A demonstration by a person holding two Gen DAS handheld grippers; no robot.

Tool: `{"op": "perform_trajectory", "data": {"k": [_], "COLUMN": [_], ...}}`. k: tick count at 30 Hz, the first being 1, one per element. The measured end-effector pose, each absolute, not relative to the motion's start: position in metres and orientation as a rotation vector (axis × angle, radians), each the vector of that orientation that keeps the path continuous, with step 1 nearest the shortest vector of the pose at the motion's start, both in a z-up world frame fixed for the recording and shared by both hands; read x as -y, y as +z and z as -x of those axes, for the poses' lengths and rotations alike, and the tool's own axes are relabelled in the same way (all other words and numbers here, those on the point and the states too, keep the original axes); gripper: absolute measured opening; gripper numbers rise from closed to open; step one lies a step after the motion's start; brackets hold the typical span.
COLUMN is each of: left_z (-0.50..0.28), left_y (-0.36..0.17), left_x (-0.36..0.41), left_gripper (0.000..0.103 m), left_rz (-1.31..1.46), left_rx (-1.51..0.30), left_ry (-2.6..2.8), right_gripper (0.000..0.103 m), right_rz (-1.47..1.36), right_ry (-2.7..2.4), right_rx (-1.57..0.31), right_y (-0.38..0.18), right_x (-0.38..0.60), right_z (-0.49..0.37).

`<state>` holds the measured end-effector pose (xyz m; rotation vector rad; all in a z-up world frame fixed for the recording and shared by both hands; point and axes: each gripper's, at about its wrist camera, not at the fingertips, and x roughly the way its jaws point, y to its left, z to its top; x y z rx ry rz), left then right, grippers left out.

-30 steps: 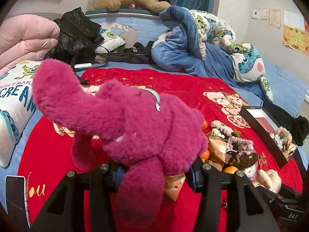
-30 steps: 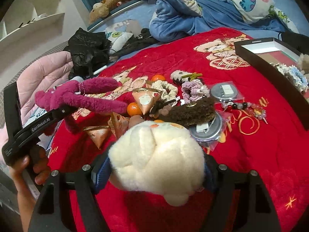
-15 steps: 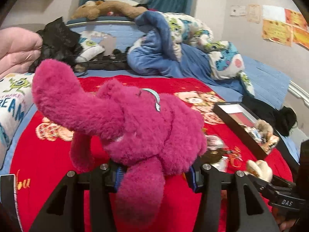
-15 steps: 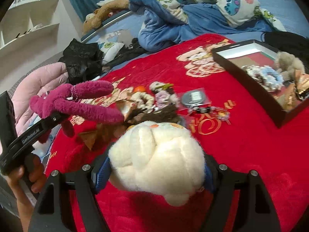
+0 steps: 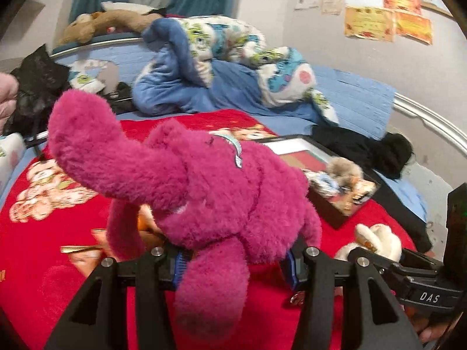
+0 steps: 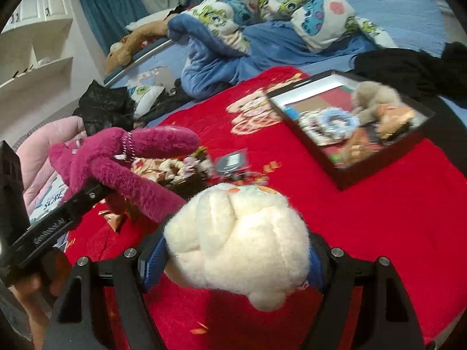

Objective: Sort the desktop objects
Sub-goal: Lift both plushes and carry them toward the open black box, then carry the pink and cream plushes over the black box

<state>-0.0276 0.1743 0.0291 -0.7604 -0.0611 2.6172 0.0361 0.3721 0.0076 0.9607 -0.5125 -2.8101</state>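
My left gripper (image 5: 236,265) is shut on a magenta plush toy (image 5: 186,180) with long limbs, held up above the red blanket (image 5: 52,277). The same magenta plush toy (image 6: 128,160) shows at the left of the right wrist view, with the left gripper's black body below it. My right gripper (image 6: 233,265) is shut on a cream white plush toy (image 6: 236,242); that cream plush toy (image 5: 376,242) also appears low at the right of the left wrist view. A black open box (image 6: 379,163) lies ahead on the right, holding a beige plush (image 6: 376,99), a blue-white scrunchie (image 6: 335,122) and small items.
A heap of small things (image 6: 186,169), among them scrunchies, packets and golden wrappers, lies on the red blanket (image 6: 379,233) left of centre. Rumpled blue bedding (image 6: 262,29), black clothes (image 6: 408,67) and a brown stuffed toy (image 5: 111,23) lie behind. A hand (image 6: 35,288) holds the left gripper.
Both grippers have swung to the right with their plush toys still gripped. The black box has come closer to the middle of both views, and the heap has slid left.
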Motion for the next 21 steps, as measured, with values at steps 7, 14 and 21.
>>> {"op": "perform_trajectory", "data": {"k": [7, 14, 21], "left_z": [0.009, -0.017, -0.021], "left_y": [0.024, 0.040, 0.031], "left_x": [-0.251, -0.288, -0.301], "left_gripper": [0.052, 0.052, 0.052], "left_rz": [0.775, 0.729, 0.752], "left_rx": [0.074, 0.002, 0.018], "left_ry": [2.453, 2.434, 2.398], "right_gripper": [0.076, 0.076, 0.076], "right_rz": [-0.901, -0.814, -0.776], "right_ry": [-2.966, -3.061, -3.072], "right_rx": [0.641, 0.713, 0.781], "right_y": [0.021, 0.030, 0.023], "right_x": [-0.434, -0.467, -0.490], "right_z": [-0.072, -0.099, -0.124]}}
